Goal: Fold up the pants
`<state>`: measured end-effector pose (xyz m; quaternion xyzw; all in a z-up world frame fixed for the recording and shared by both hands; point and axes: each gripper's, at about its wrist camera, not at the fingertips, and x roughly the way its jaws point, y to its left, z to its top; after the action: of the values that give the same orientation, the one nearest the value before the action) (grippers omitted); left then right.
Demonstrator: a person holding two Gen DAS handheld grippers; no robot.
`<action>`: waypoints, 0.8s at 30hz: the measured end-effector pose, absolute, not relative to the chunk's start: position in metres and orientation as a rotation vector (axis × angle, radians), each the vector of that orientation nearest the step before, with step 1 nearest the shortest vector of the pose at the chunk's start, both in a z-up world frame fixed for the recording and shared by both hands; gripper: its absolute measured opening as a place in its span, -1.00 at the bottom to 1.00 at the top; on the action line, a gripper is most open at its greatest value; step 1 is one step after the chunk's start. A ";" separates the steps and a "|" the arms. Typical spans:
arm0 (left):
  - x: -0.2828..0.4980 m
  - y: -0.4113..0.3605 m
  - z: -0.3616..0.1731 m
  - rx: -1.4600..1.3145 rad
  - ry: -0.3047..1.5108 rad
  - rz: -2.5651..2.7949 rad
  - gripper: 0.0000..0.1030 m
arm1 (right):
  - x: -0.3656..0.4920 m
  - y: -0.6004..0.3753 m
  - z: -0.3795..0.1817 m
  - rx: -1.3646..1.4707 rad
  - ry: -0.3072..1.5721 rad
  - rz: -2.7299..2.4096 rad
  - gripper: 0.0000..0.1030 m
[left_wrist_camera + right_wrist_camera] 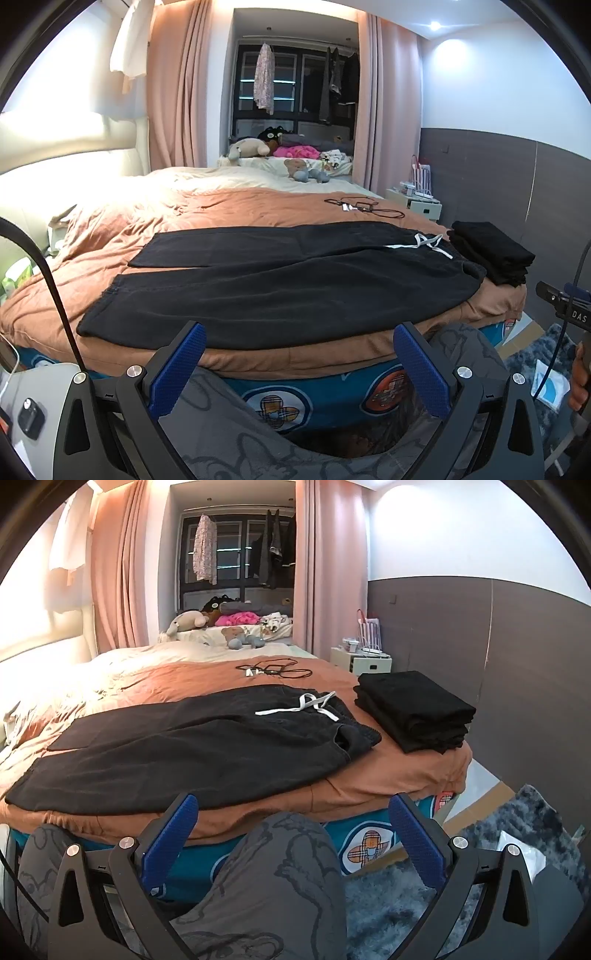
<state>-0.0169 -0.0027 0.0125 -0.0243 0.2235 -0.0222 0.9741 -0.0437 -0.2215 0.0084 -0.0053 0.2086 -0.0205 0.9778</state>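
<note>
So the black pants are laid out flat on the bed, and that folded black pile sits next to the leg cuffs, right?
Not quite. The folded black pile sits beside the waistband end of the black pants, where the white drawstring lies, not beside the cuffs. The right wrist view shows it; the pants do lie flat on the bed.

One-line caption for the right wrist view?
Open right gripper hovers short of black drawstring pants spread flat on the bed, folded black stack beside them.
</note>
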 end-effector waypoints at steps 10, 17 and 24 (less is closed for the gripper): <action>-0.022 -0.007 0.015 -0.030 0.435 -0.061 0.99 | -0.046 -0.222 0.008 0.008 0.416 -0.048 1.00; -0.025 -0.004 0.016 -0.039 0.438 -0.063 0.99 | -0.044 -0.222 0.006 0.030 0.429 -0.057 1.00; -0.026 -0.005 0.019 -0.036 0.432 -0.063 0.99 | -0.045 -0.218 0.010 0.022 0.418 -0.059 1.00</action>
<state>-0.0264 -0.0050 0.0194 -0.0179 0.2144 -0.0314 0.9761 -0.0452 -0.2185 0.0102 0.0108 0.2074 -0.0295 0.9777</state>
